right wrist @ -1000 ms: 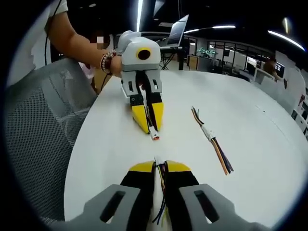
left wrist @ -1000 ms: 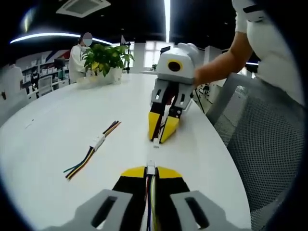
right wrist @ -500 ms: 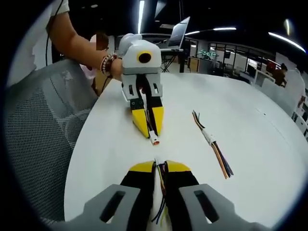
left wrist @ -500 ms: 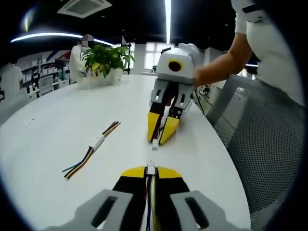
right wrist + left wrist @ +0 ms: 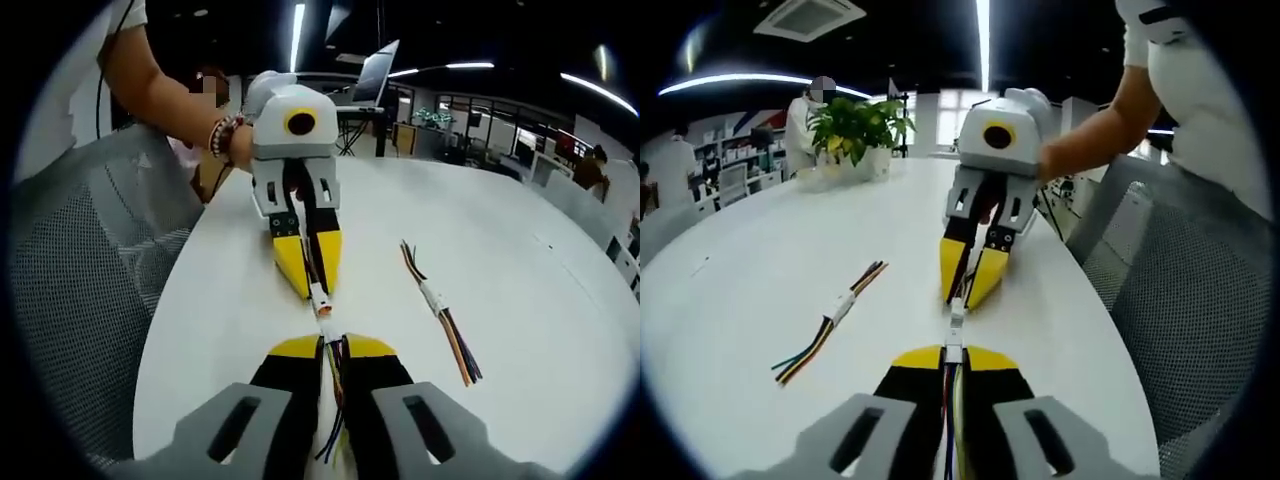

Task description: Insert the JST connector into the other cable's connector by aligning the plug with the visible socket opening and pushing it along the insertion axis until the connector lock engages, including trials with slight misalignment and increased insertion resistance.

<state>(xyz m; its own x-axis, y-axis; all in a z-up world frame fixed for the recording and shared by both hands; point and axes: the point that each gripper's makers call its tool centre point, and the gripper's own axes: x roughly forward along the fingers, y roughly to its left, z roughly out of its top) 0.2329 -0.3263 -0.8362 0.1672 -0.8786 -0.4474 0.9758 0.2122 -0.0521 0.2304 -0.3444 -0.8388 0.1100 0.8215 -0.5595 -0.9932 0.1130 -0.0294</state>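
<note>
The plug [image 5: 953, 352] sticks out from the tips of the left gripper [image 5: 953, 358], whose jaws are pressed together on it, its coloured wires running back between them. Right ahead of it, the socket [image 5: 956, 312] pokes from the tips of the right gripper [image 5: 967, 297], which points back at the camera with its yellow jaws pinched on that cable. The two connectors meet tip to tip, just above the white table [image 5: 760, 260] (whether they are fully seated or only touching is too small to tell).

From the right gripper view the same joint shows between the right gripper [image 5: 329, 345] and the left gripper [image 5: 312, 287]: the socket [image 5: 327, 331] at the near tips, the plug [image 5: 319, 301] with an orange spot at the far ones, in one line.

A spare cable [image 5: 833, 318] with a white joined connector lies flat on the table to one side, well apart from the grippers; it shows in the right gripper view too [image 5: 437, 306]. A mesh chair [image 5: 1180, 290] stands at the table's edge, and a potted plant [image 5: 856, 125] sits at the far end.
</note>
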